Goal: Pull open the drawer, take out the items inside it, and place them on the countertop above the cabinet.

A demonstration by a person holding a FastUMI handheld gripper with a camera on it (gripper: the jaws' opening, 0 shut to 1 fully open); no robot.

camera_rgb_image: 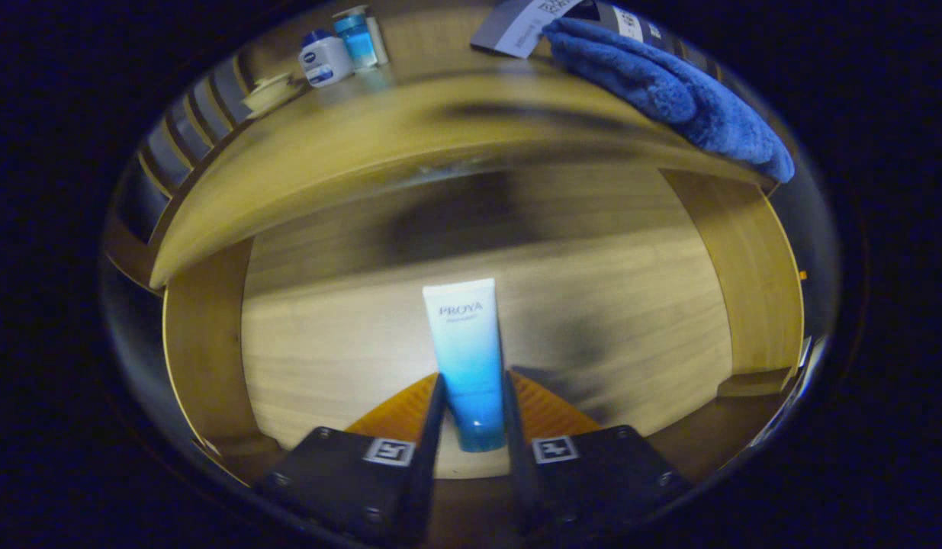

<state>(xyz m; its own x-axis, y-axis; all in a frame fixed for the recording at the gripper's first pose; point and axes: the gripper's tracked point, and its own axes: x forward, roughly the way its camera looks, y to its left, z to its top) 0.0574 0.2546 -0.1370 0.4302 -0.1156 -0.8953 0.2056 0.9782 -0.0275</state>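
Tube point(466, 358) upright between gripper point(472, 396) jaws pressing it, cap down, over drawer point(326, 366).

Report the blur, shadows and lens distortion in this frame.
Gripper view: fisheye bends the countertop edge into an arc; that edge is smeared; a dark shadow falls on the drawer floor; the tube, between the gripper fingers, stays sharp.

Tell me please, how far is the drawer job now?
Done: the drawer is pulled open, and a jar and a bottle already stand on the countertop. In hand: the gripper has both fingers against the tube, apparently gripping it. Left: carry the tube to the countertop, beside the blue towel.
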